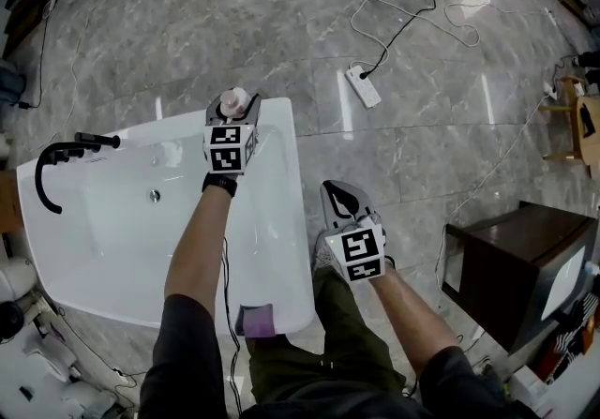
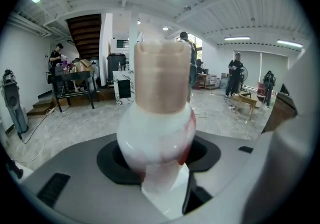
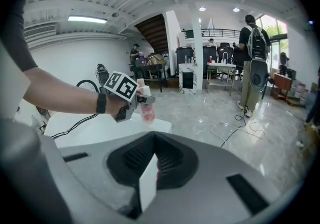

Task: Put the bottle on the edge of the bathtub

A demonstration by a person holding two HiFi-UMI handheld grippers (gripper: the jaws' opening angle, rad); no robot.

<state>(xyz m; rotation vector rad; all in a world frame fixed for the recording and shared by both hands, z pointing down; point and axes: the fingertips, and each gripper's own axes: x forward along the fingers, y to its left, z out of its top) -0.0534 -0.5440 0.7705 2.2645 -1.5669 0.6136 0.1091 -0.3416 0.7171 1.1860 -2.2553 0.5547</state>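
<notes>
The bottle [image 1: 234,102] has a white and red body and a tan cap. It stands upright at the far right corner of the white bathtub's rim [image 1: 292,220], with my left gripper [image 1: 233,114] shut on its body. In the left gripper view the bottle [image 2: 157,118] fills the middle between the jaws. From the right gripper view the bottle [image 3: 147,109] has its base at the rim corner [image 3: 159,126]; I cannot tell whether it rests there. My right gripper [image 1: 335,192] hangs over the floor beside the tub, jaws together and holding nothing.
A black faucet [image 1: 54,160] curves over the tub's left end, and a drain [image 1: 155,195] sits in the basin. A purple item [image 1: 255,320] lies on the near rim. A power strip [image 1: 364,86] with cables lies on the marble floor, and a dark cabinet [image 1: 516,267] stands at right.
</notes>
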